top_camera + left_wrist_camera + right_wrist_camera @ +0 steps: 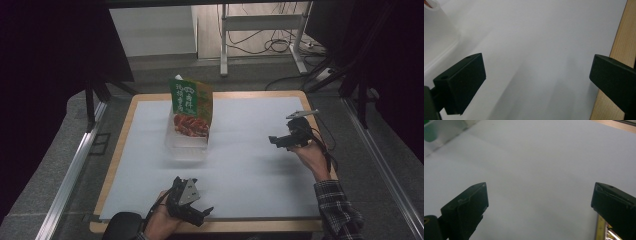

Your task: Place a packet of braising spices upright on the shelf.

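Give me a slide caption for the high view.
Both open grippers, left gripper and right gripper, wait apart from green food pouch standing in clear tray.

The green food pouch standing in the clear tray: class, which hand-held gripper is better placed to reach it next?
Probably the right hand-held gripper: open, raised, jaws pointing toward the green food pouch. The left hand-held gripper, also open, sits low at the table's near edge, pointing right.

The white table top (pixel 250 150) is bare across the middle and the right of the high view, so both grippers can move there. One thing stands in the way: the green food bag (pixel 191 107) in its clear box (pixel 185 146), upper middle.
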Available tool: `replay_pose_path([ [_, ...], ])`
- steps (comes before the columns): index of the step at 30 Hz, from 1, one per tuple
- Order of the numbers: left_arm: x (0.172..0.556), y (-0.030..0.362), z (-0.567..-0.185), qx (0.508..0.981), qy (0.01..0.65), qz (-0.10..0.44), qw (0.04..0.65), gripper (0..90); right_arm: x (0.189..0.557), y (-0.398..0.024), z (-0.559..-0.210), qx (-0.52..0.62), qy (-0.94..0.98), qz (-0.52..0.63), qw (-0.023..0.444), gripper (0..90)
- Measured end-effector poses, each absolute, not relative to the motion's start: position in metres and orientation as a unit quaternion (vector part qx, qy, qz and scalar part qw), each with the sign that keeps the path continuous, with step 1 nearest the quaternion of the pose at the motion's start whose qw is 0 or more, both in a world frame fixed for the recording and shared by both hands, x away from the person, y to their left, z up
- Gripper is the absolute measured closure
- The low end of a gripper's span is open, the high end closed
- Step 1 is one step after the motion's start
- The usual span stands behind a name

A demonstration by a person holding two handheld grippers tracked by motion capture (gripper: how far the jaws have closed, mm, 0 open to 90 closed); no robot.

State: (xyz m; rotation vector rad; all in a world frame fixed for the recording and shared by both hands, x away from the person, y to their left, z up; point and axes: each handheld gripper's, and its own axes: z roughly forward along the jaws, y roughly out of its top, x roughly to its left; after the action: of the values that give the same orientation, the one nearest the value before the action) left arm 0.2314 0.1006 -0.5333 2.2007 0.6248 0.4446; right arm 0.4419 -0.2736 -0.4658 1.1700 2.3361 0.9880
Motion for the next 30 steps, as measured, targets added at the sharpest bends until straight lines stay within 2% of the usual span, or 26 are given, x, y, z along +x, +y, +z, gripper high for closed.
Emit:
replay_pose_path([
  [15, 0.231, 0.099, -0.534, 0.870, 0.243, 0.176, 0.391, 0.4, 0.451, -0.316, -0.472, 0.478, 0.798, 0.312, 0.191, 1.4],
  [23, 0.231, 0.099, -0.534, 0.872, 0.241, 0.176, 0.389, 0.5, 0.455, -0.328, -0.478, 0.494, 0.791, 0.280, 0.227, 9.8],
  [30, 0.231, 0.098, -0.534, 0.872, 0.239, 0.177, 0.388, 0.6, 0.462, -0.337, -0.489, 0.506, 0.790, 0.256, 0.234, 13.6],
])
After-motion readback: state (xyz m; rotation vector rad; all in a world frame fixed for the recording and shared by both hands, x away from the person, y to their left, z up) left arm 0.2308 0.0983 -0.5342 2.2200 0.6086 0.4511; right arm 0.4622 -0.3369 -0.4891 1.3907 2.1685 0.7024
